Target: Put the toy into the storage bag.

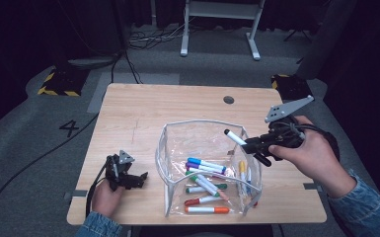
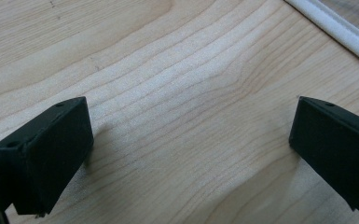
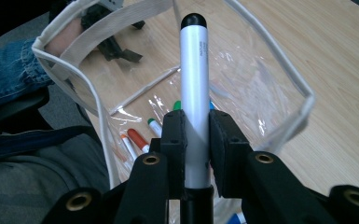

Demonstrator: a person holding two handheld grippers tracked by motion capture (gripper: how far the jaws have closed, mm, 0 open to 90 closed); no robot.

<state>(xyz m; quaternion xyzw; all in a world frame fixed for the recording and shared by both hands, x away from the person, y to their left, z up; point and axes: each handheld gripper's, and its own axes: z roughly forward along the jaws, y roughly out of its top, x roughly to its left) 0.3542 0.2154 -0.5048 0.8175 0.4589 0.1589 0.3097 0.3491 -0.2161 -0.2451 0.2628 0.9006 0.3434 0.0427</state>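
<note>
Clamped in your right gripper (image 3: pixel 196 140), fingers closed on its barrel, the white black-capped marker (image 3: pixel 194 79) points lengthwise over the clear plastic pouch (image 1: pixel 170 148). Your left gripper (image 2: pixel 191 154) rests open-fingered on the wooden table (image 1: pixel 138 108), well apart.

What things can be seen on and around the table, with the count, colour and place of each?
table: one, light wood, centre.
pouch: one, clear with white trim, open on the table's near right part.
held marker: one, white with black cap, between the right gripper's jaws above the pouch.
markers: about ten, caps blue, purple, green, red, orange, yellow, lying inside the pouch.
hole: one, grey, far right of the tabletop.
frame: one, white, on the floor beyond the table.
cables: several, black and white, on the floor.
left gripper: black, open, resting on the table at near left.
right gripper: black, shut on the held marker.
</note>
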